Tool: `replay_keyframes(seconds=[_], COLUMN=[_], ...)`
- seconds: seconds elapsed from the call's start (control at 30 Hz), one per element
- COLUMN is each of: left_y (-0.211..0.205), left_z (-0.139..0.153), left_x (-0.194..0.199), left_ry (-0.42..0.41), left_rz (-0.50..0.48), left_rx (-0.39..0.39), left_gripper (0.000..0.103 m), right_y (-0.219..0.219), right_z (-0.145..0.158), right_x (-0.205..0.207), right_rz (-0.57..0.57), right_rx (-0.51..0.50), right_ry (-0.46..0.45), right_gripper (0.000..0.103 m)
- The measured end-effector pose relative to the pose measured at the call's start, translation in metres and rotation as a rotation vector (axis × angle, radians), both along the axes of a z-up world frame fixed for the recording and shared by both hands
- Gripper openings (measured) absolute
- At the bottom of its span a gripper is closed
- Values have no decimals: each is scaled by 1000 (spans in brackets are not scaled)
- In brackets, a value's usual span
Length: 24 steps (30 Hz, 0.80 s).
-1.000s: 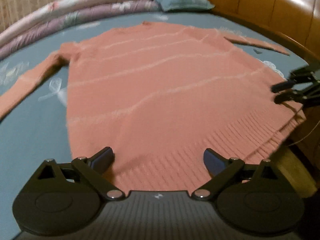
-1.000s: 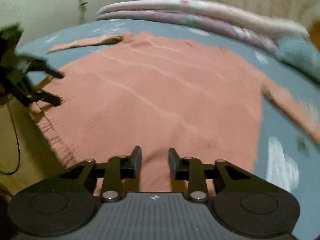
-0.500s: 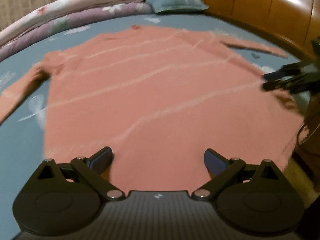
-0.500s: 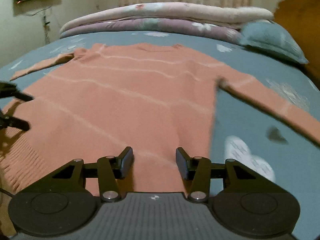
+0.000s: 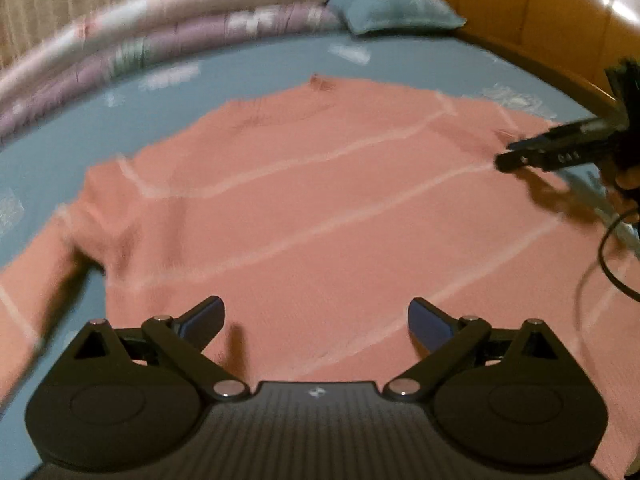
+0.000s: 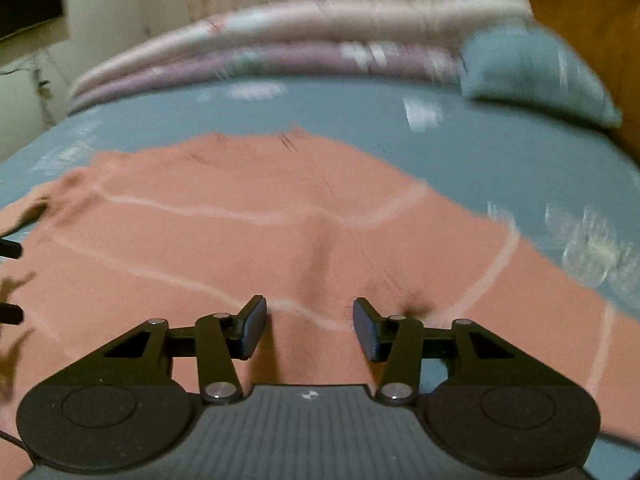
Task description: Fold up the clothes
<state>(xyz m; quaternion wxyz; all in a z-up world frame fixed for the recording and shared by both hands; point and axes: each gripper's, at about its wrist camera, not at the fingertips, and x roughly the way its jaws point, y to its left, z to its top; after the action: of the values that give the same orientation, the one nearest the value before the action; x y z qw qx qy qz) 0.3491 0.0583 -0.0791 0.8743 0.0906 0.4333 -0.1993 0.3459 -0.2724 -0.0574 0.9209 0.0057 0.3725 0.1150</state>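
The sweater (image 5: pixel 320 208) lies spread flat on the bed (image 5: pixel 168 92), body unfolded, neck toward the far bedding, stripes running across it; a flat spread like this suits a fold either way, since every edge can be reached, and no fold shows in it now. The left gripper (image 5: pixel 316 318) hangs low over the body near the left armpit, its 2 fingers set wide with only knit between them, gripping nothing. The left sleeve (image 5: pixel 28 292) runs off toward the near-left corner, blurred, lying on the sheet. The right gripper (image 6: pixel 310 330) sits low over the right shoulder region, fingers parted to a middling gap, also empty; a shallow crease (image 6: pixel 326 248) rises in the cloth just ahead of it. The right sleeve (image 6: pixel 560 320) slants away to the right over the sheet. Both tools look placed at the 2 sides of the body, which I judge fits a pinch near the shoulders or sleeves. Open sheet lies beyond the neck and beside both sleeves, giving room to swing cloth inward. The headboard (image 5: pixel 540 12) bounds the right side, the rolled quilts (image 5: pixel 160 32) and pillow (image 5: pixel 392 4) the far edge. A cable (image 5: pixel 608 256) loops near the right tool and could snag.
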Motion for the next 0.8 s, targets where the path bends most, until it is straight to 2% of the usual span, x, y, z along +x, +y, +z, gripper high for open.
replay_keyframes(seconds=[0.07, 0.1, 0.27, 0.3, 0.37, 0.43, 0.47, 0.5, 0.53, 0.57, 0.67, 0.73, 0.8], left_y=[-1, 7, 17, 16, 17, 15, 13, 11, 8, 5, 0, 4, 6], left_z=[-5, -5, 6, 11, 16, 14, 9, 4, 2, -1, -7, -4, 3], left_x=[23, 19, 20, 21, 27, 39, 44, 52, 55, 57, 65, 69, 69], left_ry=[13, 2, 76, 73, 75, 101, 114, 121, 103, 85, 35, 41, 42], left_rz=[22, 13, 50, 38, 14, 10, 17, 29, 26, 24, 12, 36, 59], left_rx=[-5, -22, 53, 49, -13, -80, -97, -97, -59, -21, 68, 70, 83], left_gripper=[99, 99, 99, 99, 99, 99, 99, 99, 99, 99, 102, 102, 98], right_y=[-9, -13, -10, -12, -19, -29, -30, -30, -29, -27, -14, -3, 7], right_z=[-2, -1, 20, 29, 40, 35, 27, 18, 7, 3, 4, 9, 23], right_x=[-8, -9, -8, -10, -5, 11, 21, 29, 37, 40, 42, 41, 35], right_rz=[37, 36, 25, 28, -8, -79, -114, -136, -156, -151, -79, -73, -91], right_rx=[-18, -15, -40, -17, 81, 188, 206, 173, 133, 75, -86, -179, -219], right_ry=[-21, -12, 49, 28, 6, 42, 60, 73, 86, 60, 28, 24, 28], right_gripper=[49, 48, 47, 48, 48, 45, 40, 29, 23, 20, 22, 24, 25])
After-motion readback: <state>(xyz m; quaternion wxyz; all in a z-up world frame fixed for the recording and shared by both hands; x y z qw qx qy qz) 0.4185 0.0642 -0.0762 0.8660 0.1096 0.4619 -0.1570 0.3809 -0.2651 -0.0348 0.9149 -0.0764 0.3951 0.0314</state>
